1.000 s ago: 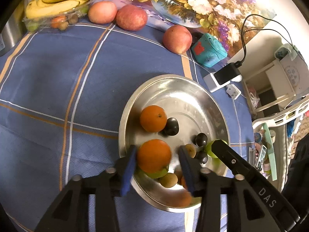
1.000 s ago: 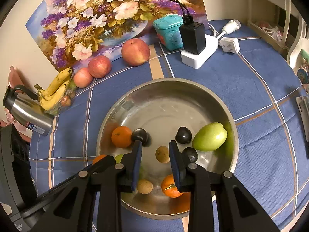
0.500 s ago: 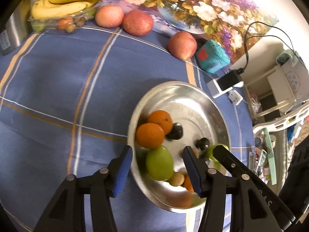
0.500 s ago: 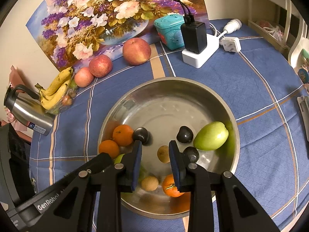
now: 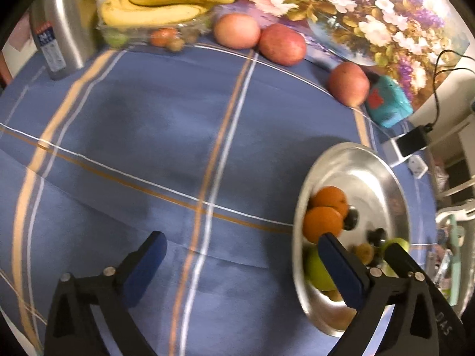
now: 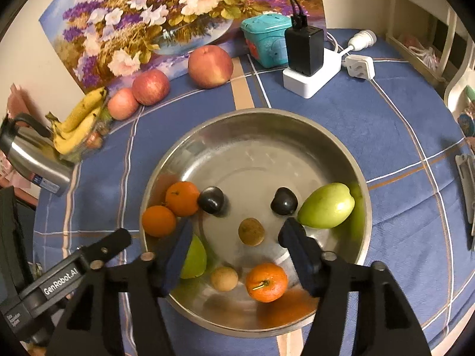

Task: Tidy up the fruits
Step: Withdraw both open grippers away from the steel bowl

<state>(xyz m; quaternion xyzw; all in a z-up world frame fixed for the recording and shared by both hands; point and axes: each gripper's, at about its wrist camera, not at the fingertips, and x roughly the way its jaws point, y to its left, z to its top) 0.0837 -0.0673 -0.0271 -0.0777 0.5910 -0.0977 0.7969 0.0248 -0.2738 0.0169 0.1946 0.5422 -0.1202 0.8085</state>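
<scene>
Fruit in bowl (image 6: 353, 160): round, smooth, roll-prone; grip at widest girth. Left gripper (image 5: 237, 270), right gripper (image 6: 234, 237): jaws just opened, empty.

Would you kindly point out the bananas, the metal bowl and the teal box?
bananas (image 5: 154, 12): left wrist view, middle of the bunch.
metal bowl (image 6: 255, 145): right wrist view, bare inner wall at the far side.
teal box (image 6: 264, 41): right wrist view, its front face.

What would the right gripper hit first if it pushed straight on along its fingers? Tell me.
Most likely the small brown round fruit lying on the floor of the round steel bowl. It sits in line with the gap of the open right gripper, whose jaws have just been opening, empty. Depth is hard to judge.
</scene>
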